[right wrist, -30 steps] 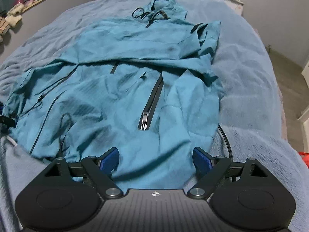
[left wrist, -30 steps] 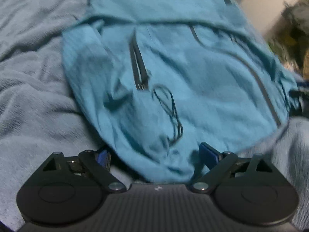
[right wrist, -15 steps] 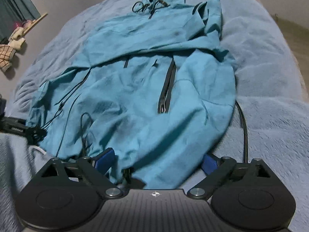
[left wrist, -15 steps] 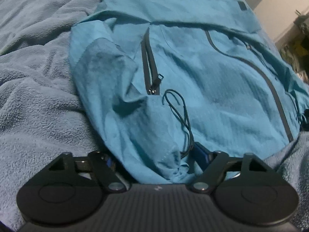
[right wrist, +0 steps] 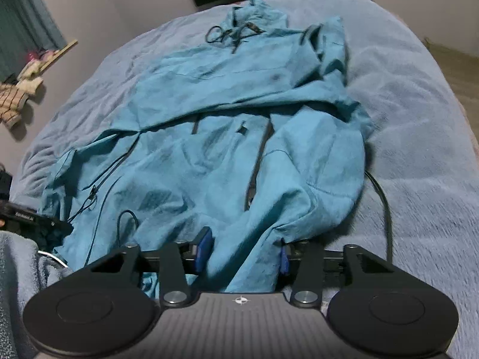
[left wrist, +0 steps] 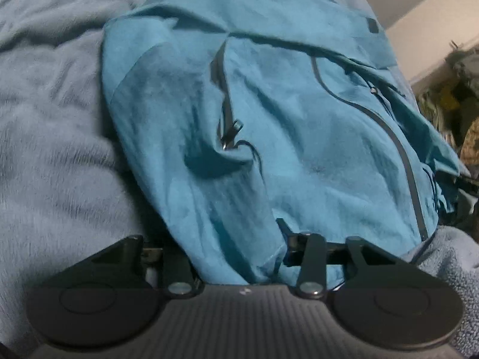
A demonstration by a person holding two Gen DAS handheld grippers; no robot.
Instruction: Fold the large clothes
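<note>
Jacket (right wrist: 209, 155) hem bunched between both tilted-down grippers

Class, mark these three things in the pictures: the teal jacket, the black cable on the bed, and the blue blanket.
teal jacket (right wrist: 191, 161): right wrist view, front panel.
black cable (right wrist: 386, 209): right wrist view, curved stretch beside the jacket.
blue blanket (left wrist: 51, 161): left wrist view, bare fleece beside the jacket.

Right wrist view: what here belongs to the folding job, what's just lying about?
Job:
- teal jacket, hem bunched between both grippers' jaws
- right gripper
- left gripper
- blue blanket as the folding surface

Lying about:
- black cable on the blanket
- checked cloth by the wall
</note>
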